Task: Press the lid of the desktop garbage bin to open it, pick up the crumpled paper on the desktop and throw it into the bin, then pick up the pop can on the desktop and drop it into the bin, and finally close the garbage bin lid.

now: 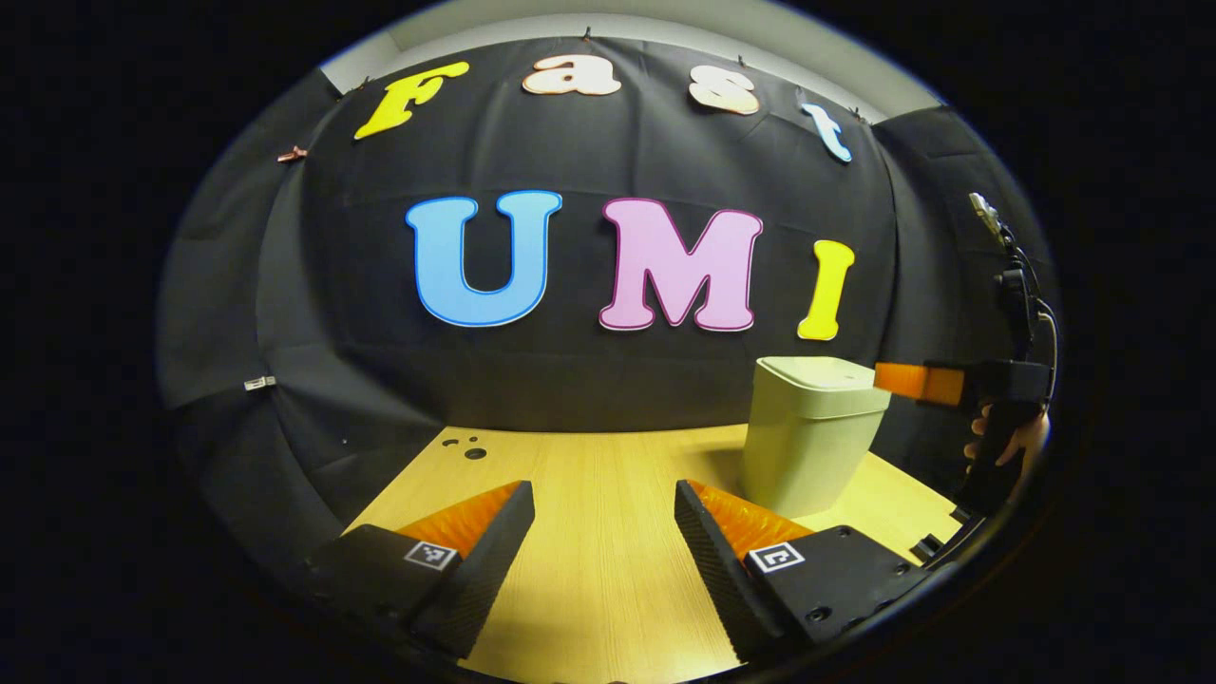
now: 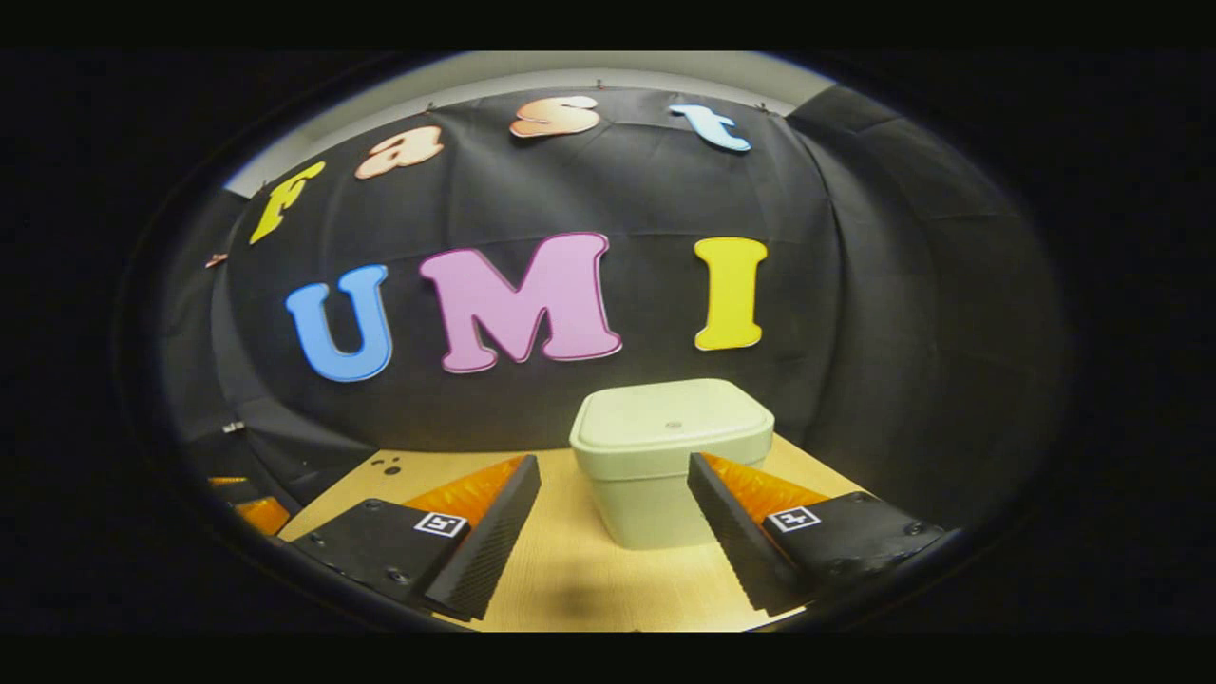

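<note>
The pale green desktop bin (image 1: 807, 446) stands on the wooden table at the right of the left gripper view, its lid (image 1: 825, 373) closed flat. My left gripper (image 1: 604, 513) hovers low over the table, open, with nothing between its fingers. The bin is just ahead and to its right. My right gripper (image 1: 893, 378) comes in from the right at lid height, its tip beside the lid's edge, and a hand (image 1: 1021, 442) holds it. In the right gripper view the bin (image 2: 655, 494) sits straight ahead beyond the open right gripper (image 2: 614, 494), whose fingers frame the closed lid (image 2: 673, 416) from slightly above.
The light wood table (image 1: 589, 579) stretches back to the black cloth wall. A few small dark holes (image 1: 470, 451) mark its far left corner. Part of the left gripper (image 2: 249, 508) shows at the lower left edge of the right gripper view.
</note>
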